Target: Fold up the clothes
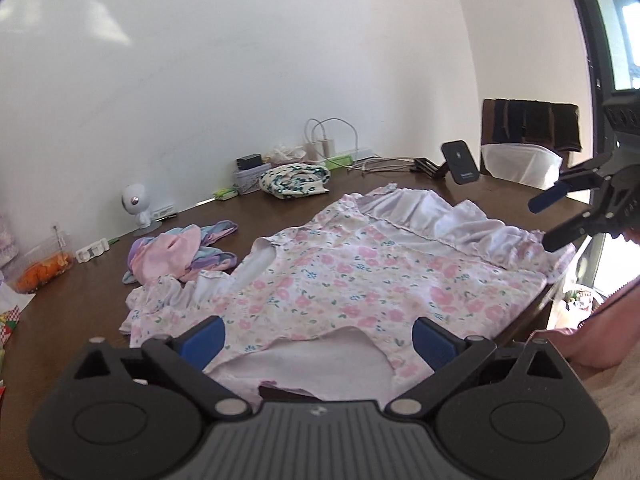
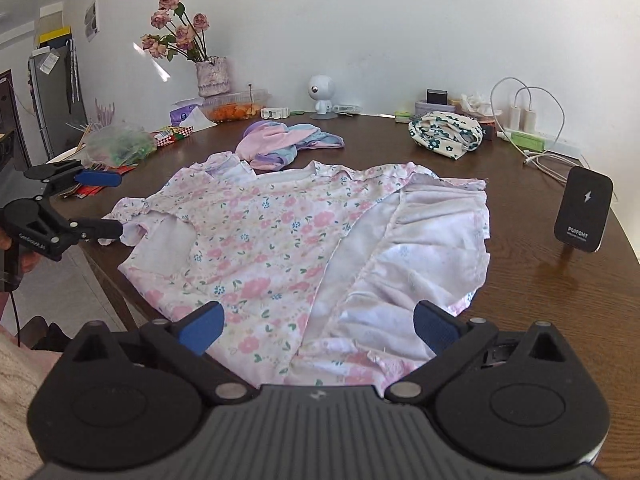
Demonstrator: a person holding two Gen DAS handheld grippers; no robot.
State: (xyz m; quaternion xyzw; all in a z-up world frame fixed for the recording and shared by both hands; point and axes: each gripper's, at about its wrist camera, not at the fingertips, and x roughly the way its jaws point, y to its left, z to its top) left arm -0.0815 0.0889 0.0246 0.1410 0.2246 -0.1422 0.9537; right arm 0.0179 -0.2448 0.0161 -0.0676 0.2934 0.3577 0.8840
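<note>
A pink floral dress (image 1: 360, 280) (image 2: 264, 236) lies spread on the dark wooden table (image 1: 80, 304) (image 2: 540, 280), its ruffled hem turned up to show the pale lining (image 2: 420, 248). My left gripper (image 1: 318, 338) is open above the neckline end, nothing between its blue pads; it also shows at the left of the right wrist view (image 2: 108, 204). My right gripper (image 2: 318, 328) is open over the hem end, holding nothing; it also shows at the right of the left wrist view (image 1: 556, 220).
A crumpled pastel garment (image 1: 184, 254) (image 2: 280, 140) and a rolled green-flowered cloth (image 1: 296, 180) (image 2: 446, 134) lie further back. A black charger stand (image 2: 584, 210), cables, a white figurine (image 2: 322, 94), a vase of flowers (image 2: 212, 76) and food boxes line the wall. A person's sleeve (image 1: 600, 340) is at right.
</note>
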